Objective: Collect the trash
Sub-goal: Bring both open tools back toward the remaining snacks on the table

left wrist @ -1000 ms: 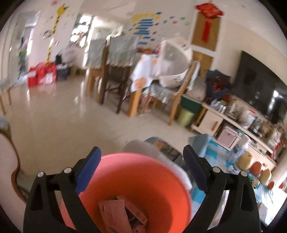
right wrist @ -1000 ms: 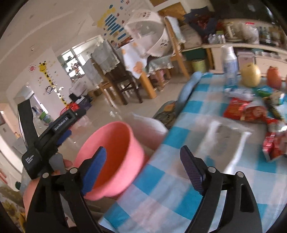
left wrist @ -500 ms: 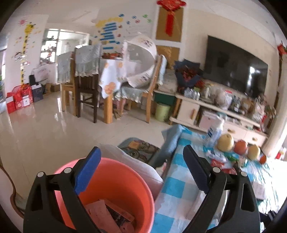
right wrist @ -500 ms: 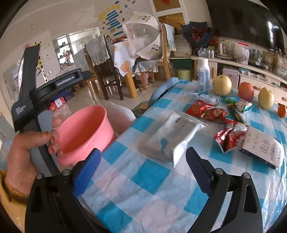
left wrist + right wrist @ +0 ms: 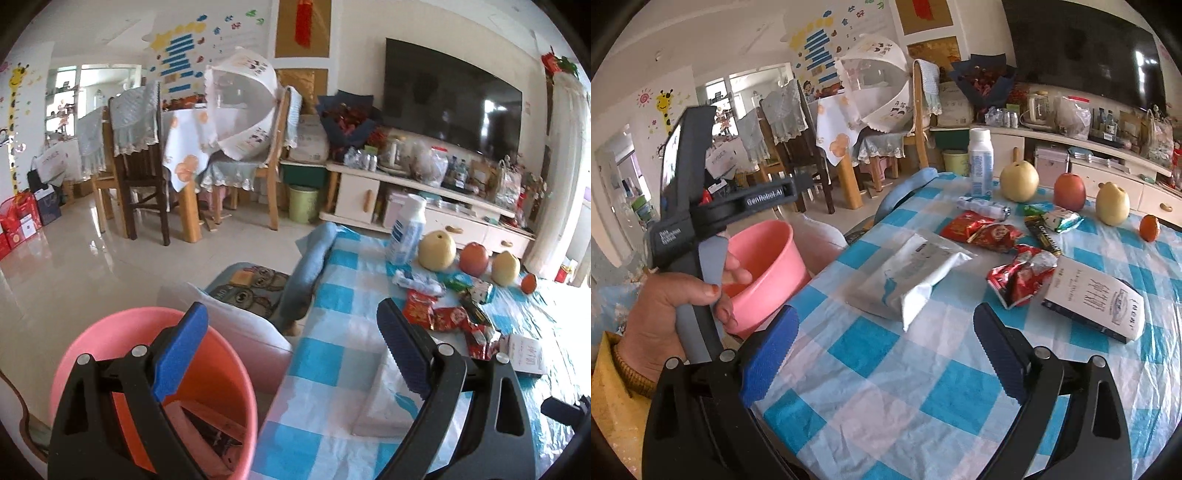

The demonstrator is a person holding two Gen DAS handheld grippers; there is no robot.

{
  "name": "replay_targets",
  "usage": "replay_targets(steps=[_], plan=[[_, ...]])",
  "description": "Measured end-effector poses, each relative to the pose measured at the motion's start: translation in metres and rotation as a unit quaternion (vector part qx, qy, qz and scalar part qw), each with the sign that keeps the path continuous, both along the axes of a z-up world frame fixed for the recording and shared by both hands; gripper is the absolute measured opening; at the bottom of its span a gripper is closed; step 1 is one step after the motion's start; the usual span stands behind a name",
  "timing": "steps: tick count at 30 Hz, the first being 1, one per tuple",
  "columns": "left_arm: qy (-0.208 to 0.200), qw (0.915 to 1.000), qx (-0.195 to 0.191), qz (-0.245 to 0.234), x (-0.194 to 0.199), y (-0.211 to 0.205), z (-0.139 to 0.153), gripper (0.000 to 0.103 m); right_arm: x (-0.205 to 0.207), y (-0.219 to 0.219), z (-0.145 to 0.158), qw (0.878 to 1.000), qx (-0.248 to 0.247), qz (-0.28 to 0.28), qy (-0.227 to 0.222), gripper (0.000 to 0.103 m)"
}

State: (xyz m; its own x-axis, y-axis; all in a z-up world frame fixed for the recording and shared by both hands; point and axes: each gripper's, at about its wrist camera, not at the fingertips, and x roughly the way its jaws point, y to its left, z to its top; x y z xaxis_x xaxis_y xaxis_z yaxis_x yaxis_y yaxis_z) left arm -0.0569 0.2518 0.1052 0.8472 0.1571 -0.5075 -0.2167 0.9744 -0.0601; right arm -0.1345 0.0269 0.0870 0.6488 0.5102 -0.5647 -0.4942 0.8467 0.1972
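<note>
jaws wide, nothing between; white pouch [image 5: 908, 273] beside red wrappers [image 5: 1021, 273] ahead

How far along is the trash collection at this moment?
Started: the pink bin already holds some packaging. In hand: nothing; the right gripper is open and empty over the table. Left: the white pouch, red wrappers and the small box still lie on the checked cloth.

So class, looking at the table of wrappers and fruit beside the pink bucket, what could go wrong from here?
1. The pink bucket sits off the table edge, so a dropped wrapper could fall to the floor.
2. The open right gripper nears the white pouch, which is broad and may slip.
3. The red wrappers lie against the white box, which could be dragged along.
</note>
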Motion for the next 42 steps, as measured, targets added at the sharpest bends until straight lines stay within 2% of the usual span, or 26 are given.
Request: replay_targets(steps=[9, 15, 24, 30, 36, 39, 42], plan=[[0.034, 0.9989, -0.030, -0.015, 0.013, -0.020, -0.013, 0.093, 0.009, -0.039, 0.005, 0.999, 0.015, -0.030, -0.002, 0.095], [0.052, 0.9972, -0.045, -0.029, 0.025, -0.039, -0.019, 0.093, 0.025, -0.082, 0.006, 0.998, 0.030, -0.062, 0.012, 0.095], [0.081, 0.9940, -0.045, -0.058, 0.049, -0.084, -0.025, 0.093, 0.059, -0.160, 0.003, 0.989, 0.031, -0.141, 0.020, 0.095], [0.106, 0.9879, -0.099, -0.057, 0.091, -0.105, -0.034, 0.093, 0.081, -0.194, -0.016, 0.984, 0.013, -0.170, 0.044, 0.095], [0.138, 0.9813, -0.134, -0.012, 0.166, -0.119, -0.044, 0.089, 0.088, -0.206, -0.024, 0.985, 0.023, -0.161, 0.065, 0.095], [0.156, 0.9778, -0.139, 0.016, 0.198, -0.125, -0.054, 0.075, 0.089, -0.209, -0.026, 0.985, 0.023, -0.157, 0.072, 0.095], [0.181, 0.9719, -0.145, 0.042, 0.230, -0.128, -0.067, 0.072, 0.089, -0.211, -0.031, 0.985, 0.023, -0.151, 0.085, 0.095]])
